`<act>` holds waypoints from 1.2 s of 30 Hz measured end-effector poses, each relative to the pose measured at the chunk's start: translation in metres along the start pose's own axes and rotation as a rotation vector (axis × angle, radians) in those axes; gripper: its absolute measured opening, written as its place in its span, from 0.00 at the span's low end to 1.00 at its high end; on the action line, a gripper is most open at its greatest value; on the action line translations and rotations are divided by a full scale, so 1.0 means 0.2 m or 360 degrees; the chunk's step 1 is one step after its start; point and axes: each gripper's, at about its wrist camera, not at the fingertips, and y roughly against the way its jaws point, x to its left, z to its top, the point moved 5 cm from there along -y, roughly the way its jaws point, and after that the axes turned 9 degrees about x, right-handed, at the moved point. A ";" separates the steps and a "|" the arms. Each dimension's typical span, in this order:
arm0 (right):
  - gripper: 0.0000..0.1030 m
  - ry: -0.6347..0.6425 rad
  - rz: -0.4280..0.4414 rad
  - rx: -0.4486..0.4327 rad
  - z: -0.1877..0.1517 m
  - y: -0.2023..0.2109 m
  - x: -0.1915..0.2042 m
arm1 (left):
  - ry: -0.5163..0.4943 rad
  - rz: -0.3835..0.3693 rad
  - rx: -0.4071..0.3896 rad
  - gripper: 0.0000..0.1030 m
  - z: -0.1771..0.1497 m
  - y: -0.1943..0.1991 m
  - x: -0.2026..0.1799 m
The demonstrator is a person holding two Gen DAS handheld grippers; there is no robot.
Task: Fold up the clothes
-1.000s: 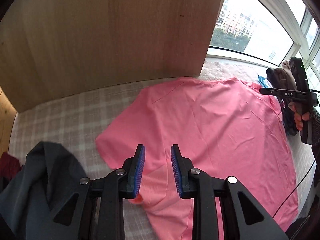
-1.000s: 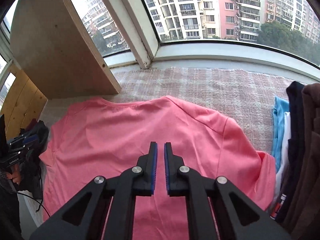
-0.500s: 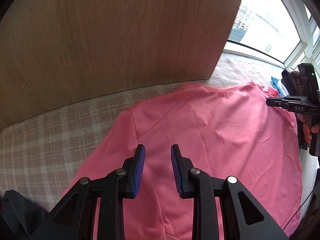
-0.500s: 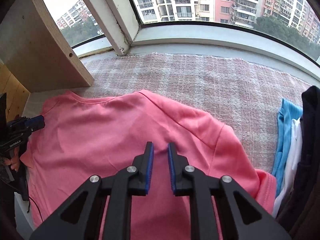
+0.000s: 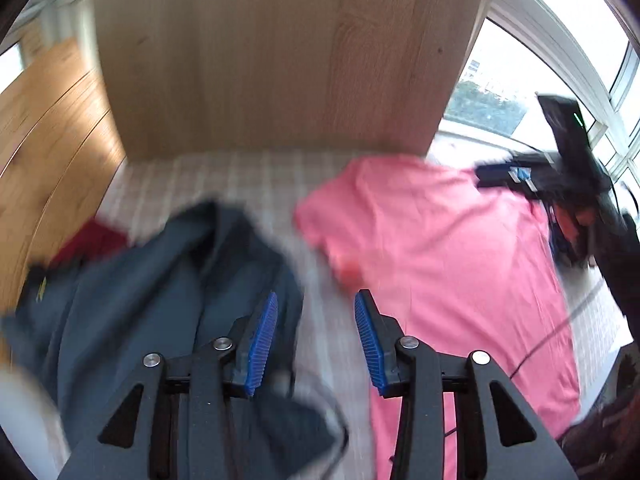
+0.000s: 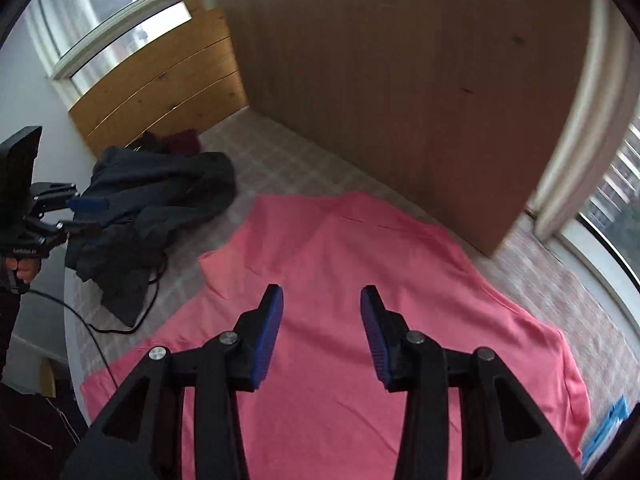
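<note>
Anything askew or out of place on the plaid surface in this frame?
The pink T-shirt lies spread flat, not yet folded. Beside it, the dark grey garment sits crumpled in a heap with a maroon piece behind it, and a black cable trails across the plaid cover. Nothing looks damaged.

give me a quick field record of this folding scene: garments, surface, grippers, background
main garment: pink t-shirt, spread flat, not yet folded
other garment: dark grey jacket, crumpled to the left of the t-shirt
also: dark red cloth behind the jacket
surface: checked cover
left gripper: open, nothing between its pads, jaws have just been opening
right gripper: open over the t-shirt, nothing held, jaws have just been opening
background: wooden panel, window
</note>
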 end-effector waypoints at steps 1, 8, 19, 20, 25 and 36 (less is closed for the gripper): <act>0.39 0.0059 -0.0008 0.0039 0.05 -0.06 0.08 | 0.0060 0.0001 0.0033 0.37 -0.15 0.04 0.02; 0.39 0.0297 -0.0092 0.0321 0.12 -0.41 0.44 | 0.0472 -0.0072 0.0260 0.37 -1.07 0.05 0.02; 0.35 -0.0019 -0.0197 0.0536 0.31 -0.59 0.31 | 0.0422 -0.0272 0.0184 0.37 -1.25 -0.19 -0.30; 0.39 -0.0017 -0.0242 0.0554 0.35 -0.61 0.31 | 0.0425 -0.0275 0.0189 0.37 -1.25 -0.21 -0.30; 0.39 -0.0019 -0.0320 0.0630 0.52 -0.77 0.32 | 0.0457 -0.0325 0.0191 0.37 -1.25 -0.25 -0.27; 0.46 0.0814 -0.0323 0.0662 0.54 -0.77 0.36 | 0.0401 -0.0354 0.0196 0.38 -1.25 -0.26 -0.27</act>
